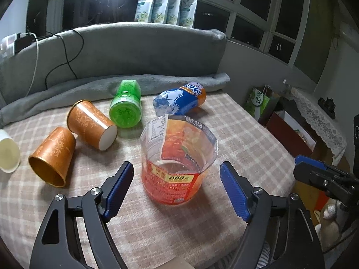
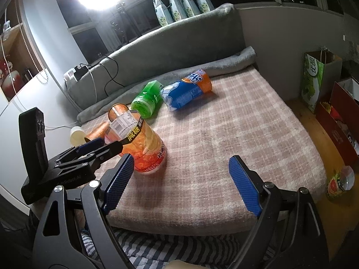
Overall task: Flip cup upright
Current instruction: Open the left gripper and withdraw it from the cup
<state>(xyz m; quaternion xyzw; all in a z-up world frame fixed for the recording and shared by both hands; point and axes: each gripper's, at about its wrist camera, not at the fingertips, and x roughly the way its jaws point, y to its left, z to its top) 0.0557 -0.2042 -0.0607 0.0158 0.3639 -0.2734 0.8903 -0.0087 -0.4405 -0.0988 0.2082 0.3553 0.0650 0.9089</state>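
A clear plastic cup with an orange label (image 1: pixel 177 163) stands upright, mouth up, on the plaid blanket (image 1: pixel 246 139). It also shows in the right wrist view (image 2: pixel 143 145). My left gripper (image 1: pixel 177 188) is open, its blue pads on either side of the cup and a little nearer to me, not touching it. My right gripper (image 2: pixel 181 183) is open and empty over the blanket's near edge, to the right of the cup. The left gripper (image 2: pixel 98 148) shows in the right wrist view beside the cup.
Lying on their sides are two orange paper cups (image 1: pixel 92 125) (image 1: pixel 52 157), a green plastic cup (image 1: pixel 126 107), a blue-labelled cup (image 1: pixel 179 100) and a white cup (image 1: pixel 7 150). A grey sofa back (image 1: pixel 134 51) stands behind. Bags and boxes (image 2: pixel 332 94) stand on the floor at right.
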